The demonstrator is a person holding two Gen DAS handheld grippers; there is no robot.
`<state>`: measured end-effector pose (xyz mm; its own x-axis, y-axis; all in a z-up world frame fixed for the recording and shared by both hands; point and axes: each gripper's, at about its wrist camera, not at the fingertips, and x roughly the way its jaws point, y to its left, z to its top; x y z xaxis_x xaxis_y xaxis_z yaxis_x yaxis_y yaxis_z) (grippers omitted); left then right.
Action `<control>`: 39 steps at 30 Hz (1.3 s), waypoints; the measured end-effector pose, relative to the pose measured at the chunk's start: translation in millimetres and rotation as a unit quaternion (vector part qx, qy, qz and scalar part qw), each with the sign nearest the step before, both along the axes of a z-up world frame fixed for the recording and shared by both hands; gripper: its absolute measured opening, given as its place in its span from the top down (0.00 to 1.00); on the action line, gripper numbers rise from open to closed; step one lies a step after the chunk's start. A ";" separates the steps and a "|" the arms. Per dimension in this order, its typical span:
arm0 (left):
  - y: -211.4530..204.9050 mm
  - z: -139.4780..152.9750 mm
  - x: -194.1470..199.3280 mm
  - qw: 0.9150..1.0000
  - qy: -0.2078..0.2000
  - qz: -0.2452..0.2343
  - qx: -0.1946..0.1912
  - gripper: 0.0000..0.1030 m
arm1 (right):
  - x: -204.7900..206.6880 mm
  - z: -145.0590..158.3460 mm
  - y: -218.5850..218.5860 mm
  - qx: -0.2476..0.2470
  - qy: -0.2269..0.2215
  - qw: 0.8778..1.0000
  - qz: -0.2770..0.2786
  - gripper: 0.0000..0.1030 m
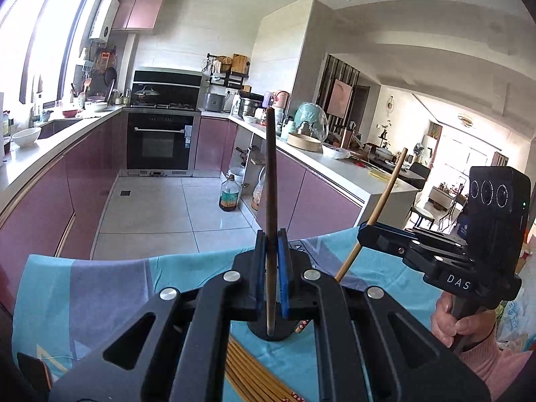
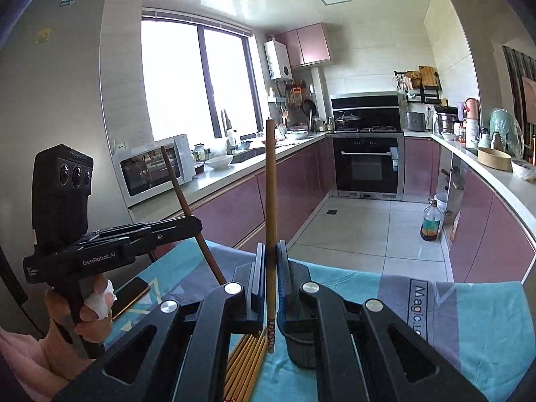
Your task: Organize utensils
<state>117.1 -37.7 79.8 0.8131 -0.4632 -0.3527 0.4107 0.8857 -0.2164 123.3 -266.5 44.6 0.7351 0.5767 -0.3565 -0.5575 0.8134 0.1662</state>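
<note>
1. Each claw carries one chopstick upright over the blue cloth (image 1: 100,288). Keep them vertical and steer the lower tips to the black holder (image 2: 301,345) near centre.
2. Don't clip the loose pile (image 2: 246,361) lying just left of the holder.
3. Left claw (image 1: 272,274): jaws clamped tight on a dark chopstick (image 1: 270,181), nothing else touched.
4. Right claw (image 2: 270,281): pinched shut on a tan chopstick (image 2: 270,184), patterned end hanging below.
</note>
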 end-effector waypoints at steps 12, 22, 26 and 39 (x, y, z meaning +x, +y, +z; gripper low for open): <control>-67.9 12.3 51.3 0.999 0.017 -0.024 0.030 0.93 | 39.0 -0.3 -9.5 -0.012 0.007 1.000 -0.020 0.95; -94.2 -53.3 104.0 0.993 0.096 -0.033 0.065 0.93 | 65.8 -49.3 11.8 -0.060 0.098 0.993 0.002 0.95; -89.4 -66.3 113.9 0.992 0.100 -0.036 0.065 0.93 | 76.3 -58.5 13.4 -0.067 0.121 0.990 -0.003 0.95; -85.4 -86.9 123.2 0.991 0.116 -0.019 0.071 0.88 | 94.7 -68.7 14.1 -0.054 0.138 0.989 -0.027 0.81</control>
